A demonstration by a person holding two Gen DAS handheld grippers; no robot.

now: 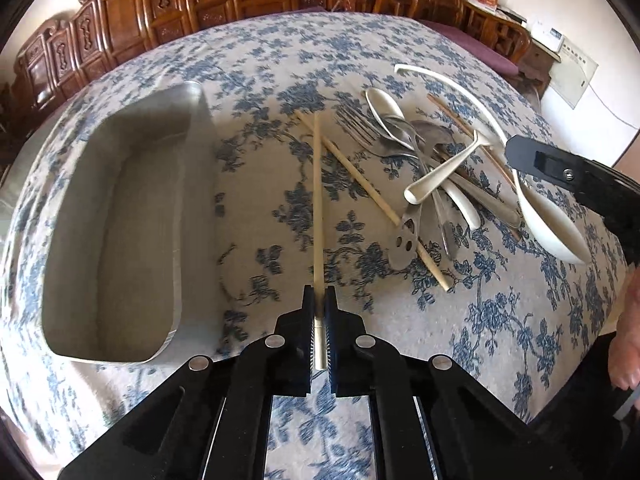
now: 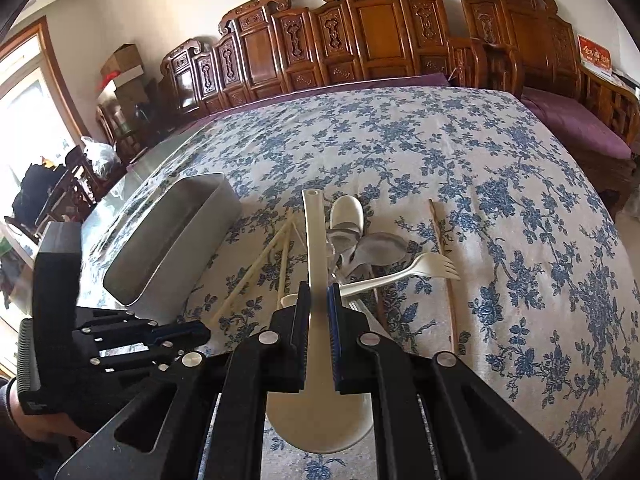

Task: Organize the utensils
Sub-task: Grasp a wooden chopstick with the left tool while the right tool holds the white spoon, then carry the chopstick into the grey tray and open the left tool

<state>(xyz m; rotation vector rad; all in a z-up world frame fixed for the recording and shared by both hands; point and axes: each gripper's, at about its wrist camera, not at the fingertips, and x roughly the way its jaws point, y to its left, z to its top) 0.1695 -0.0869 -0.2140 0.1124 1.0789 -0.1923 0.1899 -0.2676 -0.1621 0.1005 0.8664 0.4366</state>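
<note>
In the left wrist view my left gripper is shut on the near end of a pale chopstick, which points away over the cloth. An empty metal tray lies to its left. A second pale chopstick lies slanted beside a pile of spoons and forks. In the right wrist view my right gripper is shut on the handle of a white ladle, whose bowl sits under the jaws. The left gripper shows at lower left, near the metal tray.
A blue-flowered cloth covers the table. A white plastic fork, a white spoon and a brown chopstick lie in the pile. Carved wooden chairs stand behind the table. A person's hand shows at the right edge.
</note>
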